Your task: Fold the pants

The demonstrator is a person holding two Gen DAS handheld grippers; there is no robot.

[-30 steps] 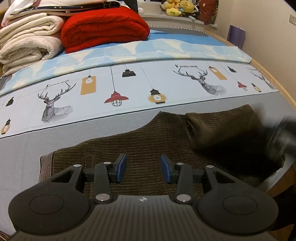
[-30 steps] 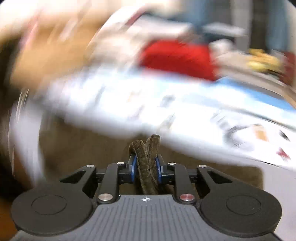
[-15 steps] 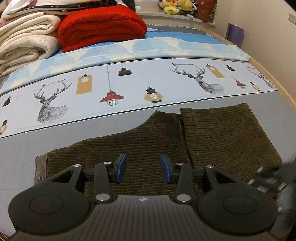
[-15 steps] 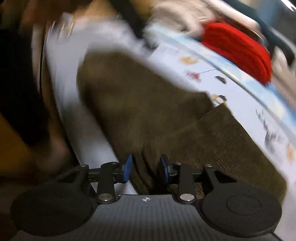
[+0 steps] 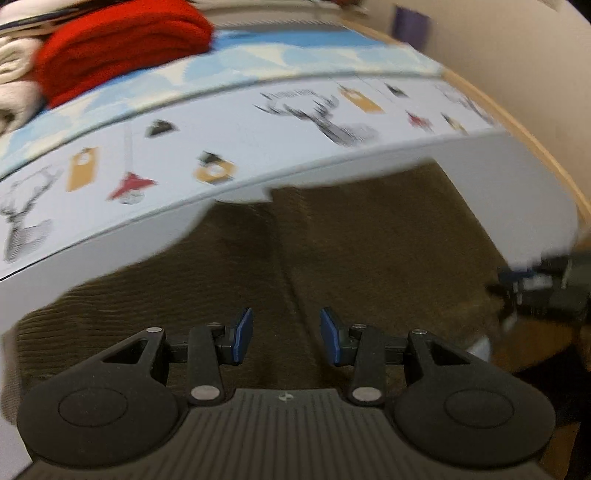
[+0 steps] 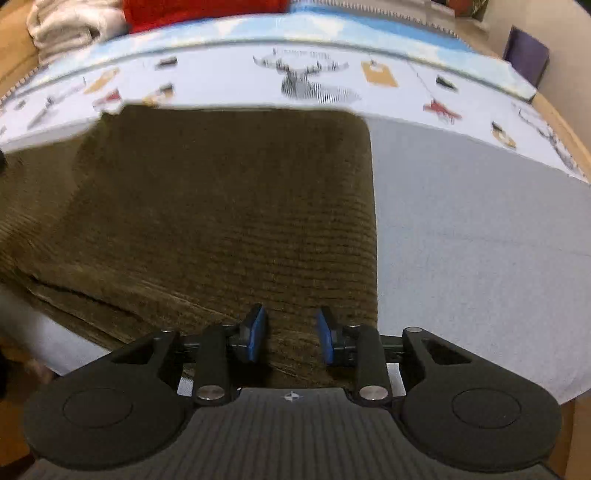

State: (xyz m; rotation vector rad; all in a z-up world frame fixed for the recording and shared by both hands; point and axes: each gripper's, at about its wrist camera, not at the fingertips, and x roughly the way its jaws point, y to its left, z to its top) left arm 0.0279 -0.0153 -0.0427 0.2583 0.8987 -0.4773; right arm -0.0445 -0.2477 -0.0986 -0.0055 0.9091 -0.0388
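Note:
Brown corduroy pants (image 5: 369,251) lie flat on the bed, with the leg end folded over onto the upper part; the fold's edge runs down the middle of the left wrist view. My left gripper (image 5: 286,338) is open and empty, just above the pants near that edge. My right gripper (image 6: 290,338) is open and empty over the near right corner of the folded pants (image 6: 221,206). It also shows blurred at the right edge of the left wrist view (image 5: 535,284).
The bed has a grey sheet (image 6: 480,221) and a printed cover with deer and lamps (image 5: 295,122). A red blanket (image 5: 122,40) and white blankets (image 6: 70,26) are stacked at the back. The wooden bed frame (image 5: 535,140) runs along the right.
My right gripper let go of the pants leg after laying it folded over, and now hovers open above it. My left gripper moved right and lower toward the fold edge.

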